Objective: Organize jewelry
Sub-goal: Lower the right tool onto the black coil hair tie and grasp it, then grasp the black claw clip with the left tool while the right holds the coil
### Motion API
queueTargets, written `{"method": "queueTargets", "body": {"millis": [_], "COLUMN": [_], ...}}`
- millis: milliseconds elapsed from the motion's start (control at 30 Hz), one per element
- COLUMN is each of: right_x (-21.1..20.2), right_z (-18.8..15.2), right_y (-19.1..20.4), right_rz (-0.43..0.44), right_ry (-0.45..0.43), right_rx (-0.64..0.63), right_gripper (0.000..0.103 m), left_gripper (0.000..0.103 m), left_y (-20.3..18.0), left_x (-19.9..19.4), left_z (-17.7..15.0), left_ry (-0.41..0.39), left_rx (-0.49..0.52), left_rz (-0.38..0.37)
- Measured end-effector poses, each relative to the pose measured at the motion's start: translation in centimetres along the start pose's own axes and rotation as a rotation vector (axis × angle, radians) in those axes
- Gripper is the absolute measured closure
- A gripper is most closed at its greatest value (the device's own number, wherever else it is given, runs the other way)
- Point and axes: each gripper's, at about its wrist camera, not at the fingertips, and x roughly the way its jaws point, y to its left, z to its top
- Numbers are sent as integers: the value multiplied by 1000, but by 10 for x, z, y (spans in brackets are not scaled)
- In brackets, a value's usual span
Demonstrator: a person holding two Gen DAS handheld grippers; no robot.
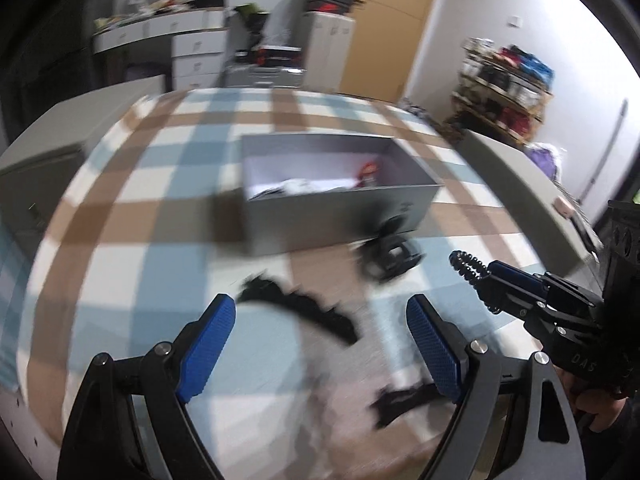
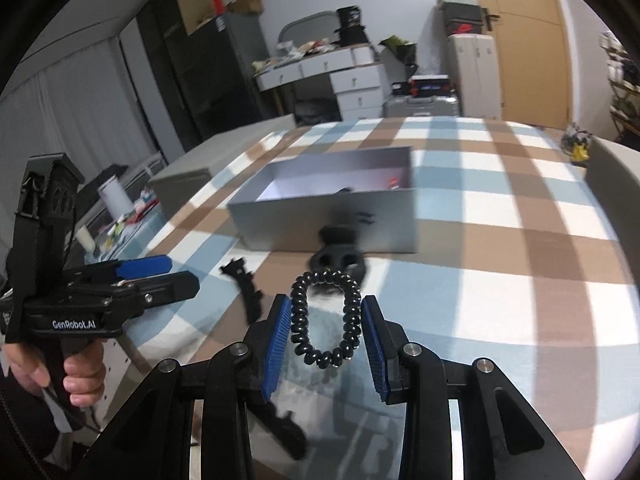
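Note:
My right gripper is shut on a black beaded bracelet, a loop that hangs between its blue pads above the checked tablecloth. The left wrist view shows that bracelet sticking out of the right gripper at the right. My left gripper is open above a black jagged piece that lies on the cloth. An open grey box stands farther back, with a red item and white and dark things inside. A black piece lies just in front of the box.
Another black piece lies near my left gripper's right finger. A hand holds the left gripper at the left. A grey headboard or ledge bounds the cloth at the right. Desks, drawers and shelves stand behind.

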Motion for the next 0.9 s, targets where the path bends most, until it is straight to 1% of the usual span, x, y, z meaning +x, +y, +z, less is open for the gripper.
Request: {"method": "queueTargets", "body": {"millis": [200,300,367,433,500,567,633,700,767,800,833,867,900], "right_x": [-24,-32,-36,-37,-36,-36,-34,-32,-32,-32,-32,-31,-32], "right_z": [1,2,2,1,1,-1,-2,-4,-5,-4,-5,-5,-6], "right_y": [-28,-40,-47,-53,-57,-60,-61,-63,-63,-63,-64,-65,-65], "right_rz": [-28,-45,-49,-50,-51,-47,-43,-40,-38,-38,-36,-35,-34], "right_ry": [-65,-90,-98,-101,-100,-98,-93,-88,-88,-88,-89,-89,-90], "right_rx": [69,92,105,117,126,132,135,133,134,136,139,141,141], "right_gripper": [68,68,68,68,68,68,68,68,68,68,68,68,68], "left_gripper": [19,19,19,19,20,23,39,44,44,45,47,51,61], "left_y": [-26,-33,-37,-41,-46,-52,-56,-56,-58,-59,-60,-61,-62], "left_x": [29,44,53,60,62,66,70,75,76,76,77,77,77], "left_z": [22,27,29,31,31,31,31,33,33,33,34,34,33], "left_ry": [40,74,102,123,127,127,137,153,153,149,146,141,137], "left_rx": [76,95,95,95,104,127,147,142,134,138,144,150,157], "left_rz": [-63,-69,-90,-96,-105,-84,-65,-54,-60,-50,-40,-24,-3]}}
